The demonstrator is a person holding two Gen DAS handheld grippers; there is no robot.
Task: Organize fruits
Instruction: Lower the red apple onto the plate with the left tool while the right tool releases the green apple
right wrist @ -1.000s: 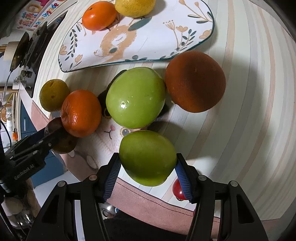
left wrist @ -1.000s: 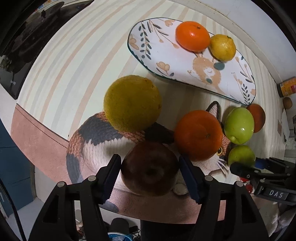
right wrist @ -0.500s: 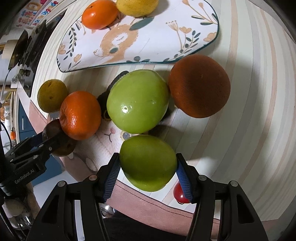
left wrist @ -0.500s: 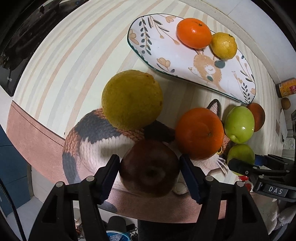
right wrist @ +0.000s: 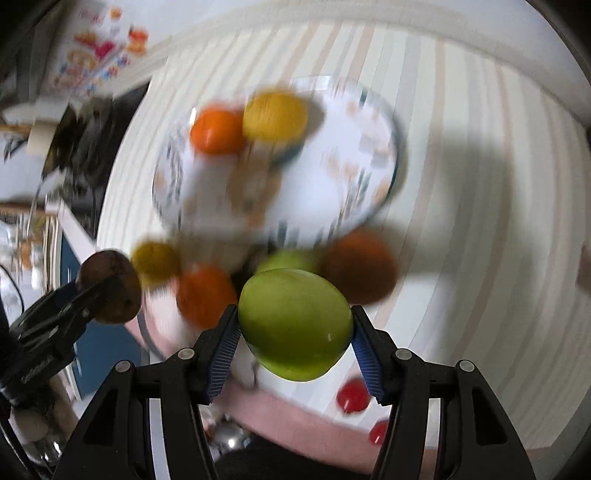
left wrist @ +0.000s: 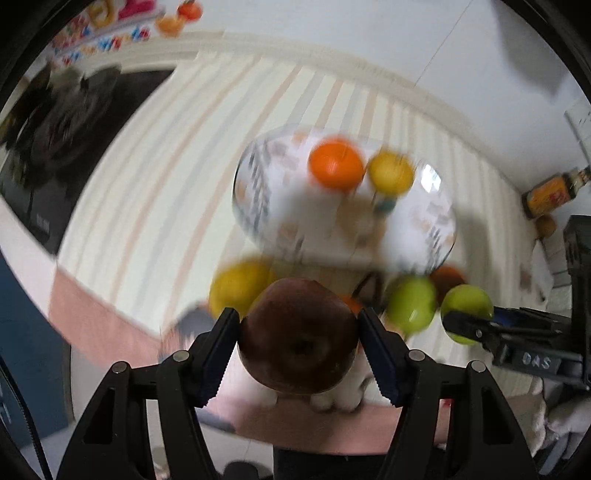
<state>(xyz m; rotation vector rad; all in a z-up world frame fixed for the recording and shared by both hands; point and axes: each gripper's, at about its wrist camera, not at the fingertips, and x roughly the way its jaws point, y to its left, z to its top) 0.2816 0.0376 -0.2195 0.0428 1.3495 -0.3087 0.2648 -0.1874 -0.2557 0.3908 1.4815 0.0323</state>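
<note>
Left tongs [left wrist: 299, 334] clamp a dark brown apple [left wrist: 299, 339] between half-spread pads, holding it clear above the bench [left wrist: 147, 177], apparently bound for the patterned plate [left wrist: 266, 206], where an orange [left wrist: 336, 164] and a lemon [left wrist: 391, 171] already sit. To the right, the right tongs [right wrist: 293, 330], jaws equally half-spread, grip a green apple [right wrist: 295, 325] in the air, likely for the same plate. Loose below them lie a yellow fruit [right wrist: 155, 260], a second orange [right wrist: 205, 295], another green apple [right wrist: 286, 260] and a rust-brown fruit [right wrist: 360, 267]. A striped cloth covers the bench; a bottle [left wrist: 552, 192] stands at its far right edge beside a pale wall [left wrist: 369, 22].
</note>
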